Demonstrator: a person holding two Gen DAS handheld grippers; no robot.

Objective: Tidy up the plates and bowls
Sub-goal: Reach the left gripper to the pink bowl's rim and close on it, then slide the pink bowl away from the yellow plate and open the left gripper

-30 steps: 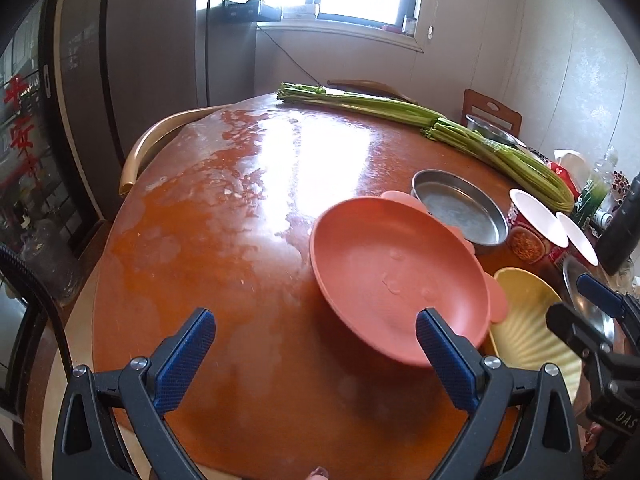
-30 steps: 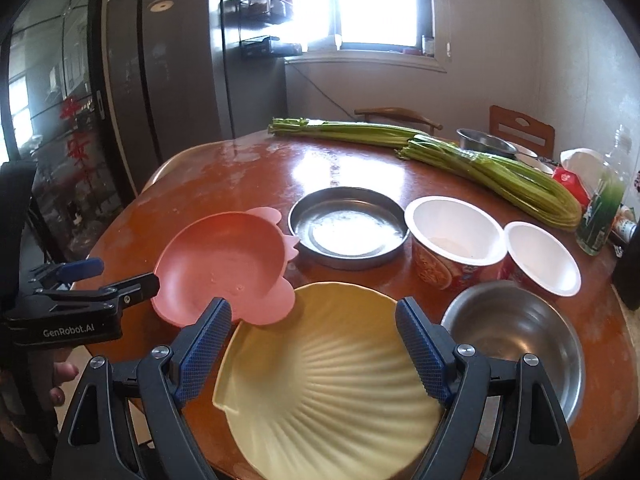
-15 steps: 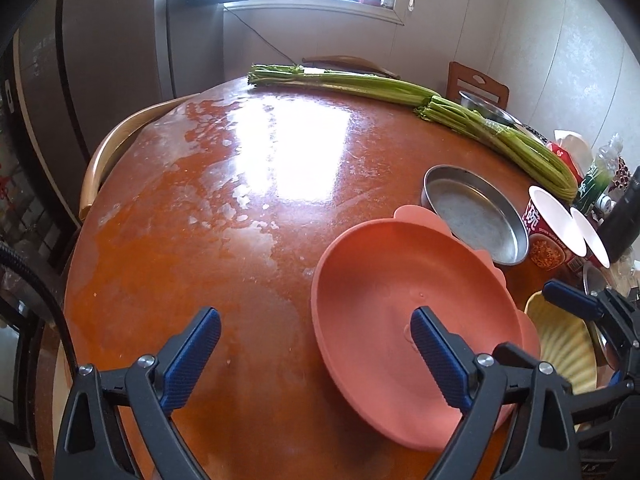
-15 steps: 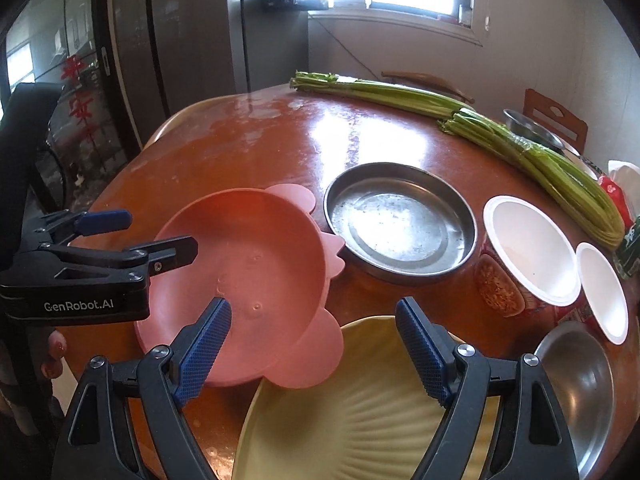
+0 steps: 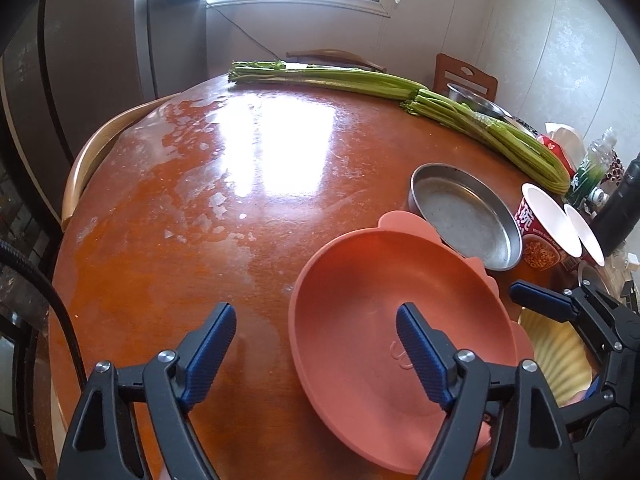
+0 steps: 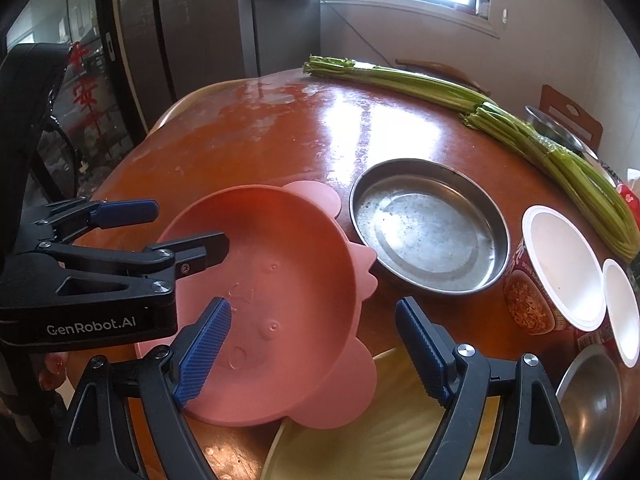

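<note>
Left tongs (image 5: 316,354) closing, pads not yet pressing on anything. One finger over the hollow of the pink plate (image 5: 380,320), the other outside it above the bare worktop (image 5: 240,200), the plate's left rim between them. Seen from the right wrist: no contact between either pad and the rim.

Right tongs (image 6: 312,348) spread wide, gripping nothing. Between the fingers, the near right lobe of the pink plate and, under it, the edge of the yellow shell plate (image 6: 380,440). Impossible to tell whether the pads touch either one.

Pink plate flat on the worktop near its front edge, just beside the steel dish (image 6: 428,232); its lobe overlapping the yellow shell plate. Near rim hidden behind the tongs in both views.

Yellow shell plate mostly hidden: cut off by the bottom of the right wrist view, covered by the right tongs in the left wrist view.

To the right of the steel dish, a noodle cup (image 6: 560,268), then a small white cup (image 6: 620,312) cut off at the picture's edge. Below them a steel bowl (image 6: 592,404), only its left half in view.

Along the far side, celery (image 6: 520,124) in long bundles, with another metal vessel half hidden behind it.

Under the left tongs, a few fingertips (image 6: 52,368) of a hand, the rest out of sight.
</note>
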